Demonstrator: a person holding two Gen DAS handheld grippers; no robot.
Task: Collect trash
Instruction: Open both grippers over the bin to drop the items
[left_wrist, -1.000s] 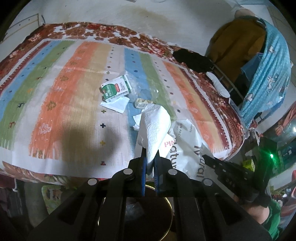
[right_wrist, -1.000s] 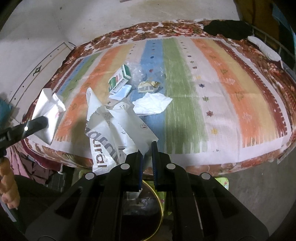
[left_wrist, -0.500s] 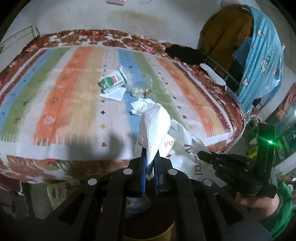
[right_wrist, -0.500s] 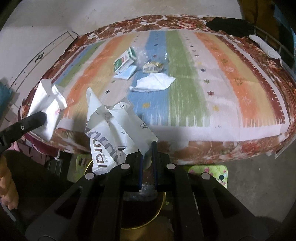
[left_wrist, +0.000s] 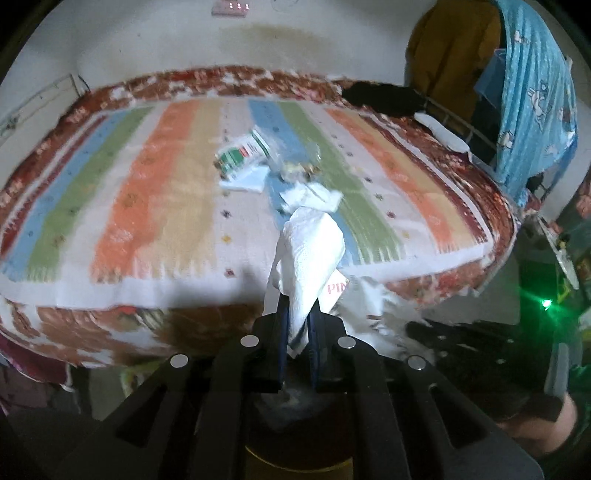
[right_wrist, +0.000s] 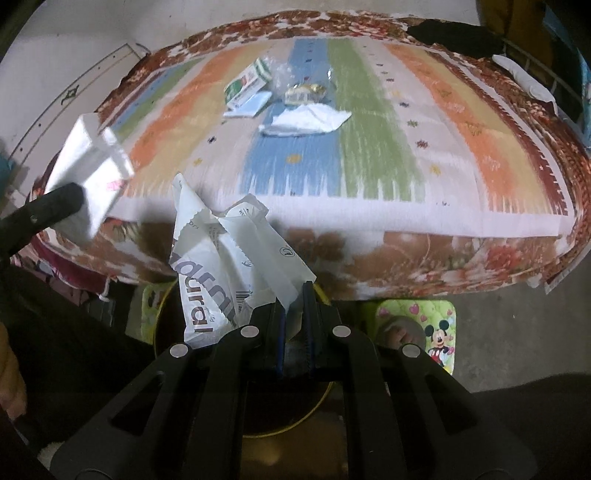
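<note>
white tissue (left_wrist: 308, 254) stands up at the centre of the left wrist view, pinched at its lower end between the nearly closed fingers of the left gripper (left_wrist: 297, 325). behind it, across the upper half of the frame, spreads the striped bedspread (left_wrist: 147, 206), where a green and white carton (left_wrist: 242, 153), a pale blue paper (left_wrist: 245, 181) and another loose tissue (left_wrist: 310, 195) lie close together near the middle. the right gripper (left_wrist: 461, 343) shows dark at lower right.

in the right wrist view, the right gripper (right_wrist: 294, 306) sits bottom centre, its fingers drawn close on a corner of a crumpled white printed wrapper (right_wrist: 221, 262) that fans up and to the left. beneath it curves the yellow rim of a round bin (right_wrist: 314, 406). at left edge the left gripper (right_wrist: 48, 210) holds its tissue (right_wrist: 90, 184) over the bed's edge. the carton (right_wrist: 245, 85), a gold foil wrapper (right_wrist: 304, 92) and the flat tissue (right_wrist: 306, 120) lie on the bedspread (right_wrist: 424, 147) at upper centre.
</note>
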